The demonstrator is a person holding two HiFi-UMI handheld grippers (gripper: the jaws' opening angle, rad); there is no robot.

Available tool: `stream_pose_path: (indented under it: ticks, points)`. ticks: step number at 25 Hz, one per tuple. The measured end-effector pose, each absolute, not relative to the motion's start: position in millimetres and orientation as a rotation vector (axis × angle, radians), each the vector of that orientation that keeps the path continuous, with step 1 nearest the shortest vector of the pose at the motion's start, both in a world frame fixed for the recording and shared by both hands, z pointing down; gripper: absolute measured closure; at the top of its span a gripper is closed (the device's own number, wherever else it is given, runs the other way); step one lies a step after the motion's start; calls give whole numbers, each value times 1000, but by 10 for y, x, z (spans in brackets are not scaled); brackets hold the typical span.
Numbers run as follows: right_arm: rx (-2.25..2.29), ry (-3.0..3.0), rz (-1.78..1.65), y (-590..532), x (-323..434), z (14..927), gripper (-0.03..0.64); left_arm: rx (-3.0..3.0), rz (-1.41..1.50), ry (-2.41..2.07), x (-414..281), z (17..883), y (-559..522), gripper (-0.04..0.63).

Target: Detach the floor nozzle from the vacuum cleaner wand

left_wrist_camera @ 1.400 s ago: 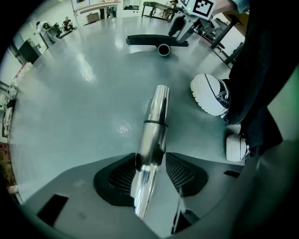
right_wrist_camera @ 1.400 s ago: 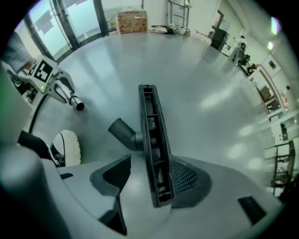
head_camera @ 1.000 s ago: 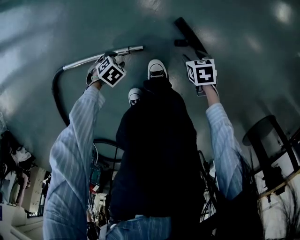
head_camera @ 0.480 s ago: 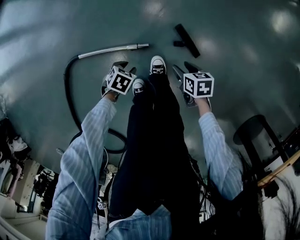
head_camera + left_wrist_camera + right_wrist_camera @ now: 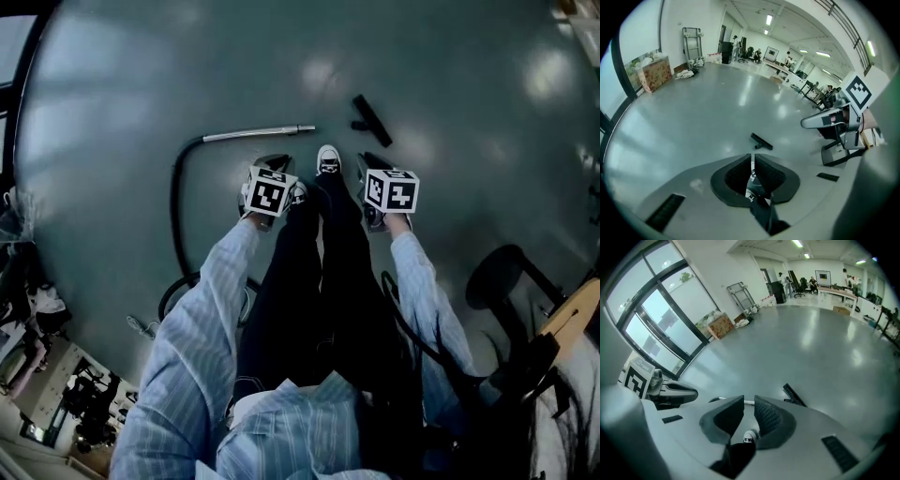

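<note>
Jaws, left gripper (image 5: 752,162): just closed to a thin slit, nothing gripped.
Jaws, right gripper (image 5: 749,409): just closed to a narrow gap, nothing between them.
Floor nozzle (image 5: 372,120): lying on the floor (image 5: 112,112), detached, apart from the wand's tip.
Wand (image 5: 258,133): flat on the floor, its hose (image 5: 176,211) curving back toward the person.
Shoes (image 5: 327,159): between both grippers.

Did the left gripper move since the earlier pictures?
Yes: the left gripper has lifted away from the wand, toward the person; its jaws have just been closing, empty.
</note>
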State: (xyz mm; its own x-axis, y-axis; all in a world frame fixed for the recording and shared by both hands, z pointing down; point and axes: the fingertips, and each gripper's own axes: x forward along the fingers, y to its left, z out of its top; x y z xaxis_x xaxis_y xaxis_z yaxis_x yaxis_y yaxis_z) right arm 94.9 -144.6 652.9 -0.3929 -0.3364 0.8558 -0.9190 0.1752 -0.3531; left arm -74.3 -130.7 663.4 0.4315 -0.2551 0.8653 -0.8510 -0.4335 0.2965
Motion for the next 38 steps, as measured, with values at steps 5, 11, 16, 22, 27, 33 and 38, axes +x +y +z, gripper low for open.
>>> stream_pose_path:
  ticks: [5,11,16,22,27,33,38]
  points:
    - [1263,-1863,1195,-1225,845,5732,552,1978,871,-990,-828,5679,-1116,569]
    - [1330,-1952,1143,-1080,527,4858,552,2042,769,-1005,-951,4942,-868,569]
    - [1316,-2004,1112,-845,401,4364,552,2112,676,-988,-852,4488,-582,569]
    - [1244,-2043,1102,-379,354,4115,552,2093,431,-1033,-780,4087,-189,569]
    - [1189,-2058,1069,-61,479,3933,552,2134,436,-1059,-621,3817,96,569]
    - [1123,-2130,1017,371,682,3659,552,2138,358,-1178,-459,3435,351,569]
    - [1071,-2159,954,908,1088,3536,552,2050,226,-1382,-254,3158,770,569]
